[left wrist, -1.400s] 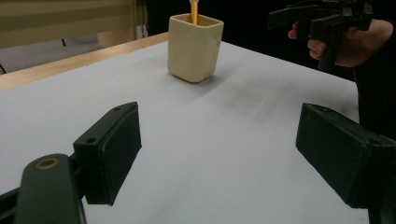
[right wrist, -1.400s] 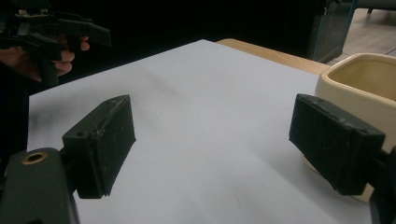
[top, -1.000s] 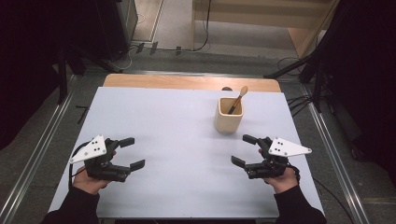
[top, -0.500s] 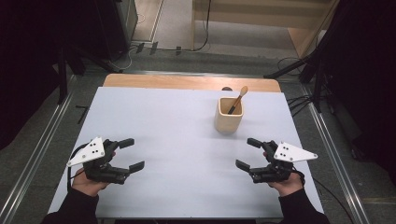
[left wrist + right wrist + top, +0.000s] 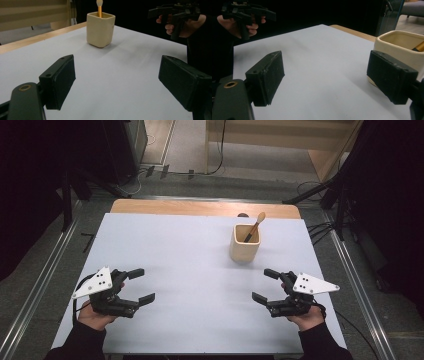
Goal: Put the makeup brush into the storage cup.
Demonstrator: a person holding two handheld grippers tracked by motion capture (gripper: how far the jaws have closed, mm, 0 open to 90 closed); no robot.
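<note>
Grippers sit low at the near edge of the white table [image 5: 200,250], 1 in each hand. The left gripper [image 5: 141,284] is near the near-left corner, jaws spread wide with nothing between them; the right gripper [image 5: 267,285] is near the near-right corner, jaws equally wide and empty. Between the 2 lies a broad bare stretch of tabletop, and the left half is open all the way to the far wooden edge strip [image 5: 200,208]. Farther off, right of centre, stands the cream square cup [image 5: 245,243] with a wooden spoon [image 5: 255,227] leaning in it, apart from both grippers and nearer the right one. Bare surface rings the cup on every side. Compared with 1 second ago, the right gripper has drawn back toward the near-right corner, farther from the cup; the left has barely shifted.
</note>
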